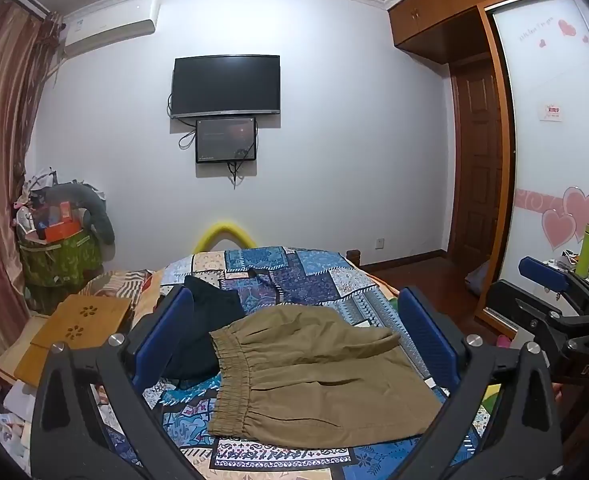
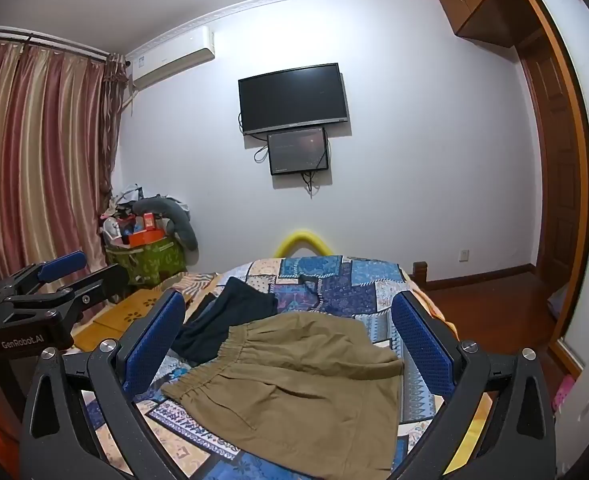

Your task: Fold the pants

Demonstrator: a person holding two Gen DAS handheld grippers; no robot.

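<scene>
Two open claws point(image 1: 294, 332), two pants point(image 1: 318, 372)

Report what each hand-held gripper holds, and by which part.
Nothing: the left hand-held gripper and right hand-held gripper stand open above the khaki pants.

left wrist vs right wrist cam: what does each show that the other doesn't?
Left wrist only: the green bottle at far right, pink heart decals on the sliding door, and the right gripper from the side.

Right wrist only: the full spread of striped curtains, and the left gripper from the side.

Both: khaki pants lying on the patchwork bedspread, a dark garment behind them, the wall TV, and open jaws holding nothing.
</scene>
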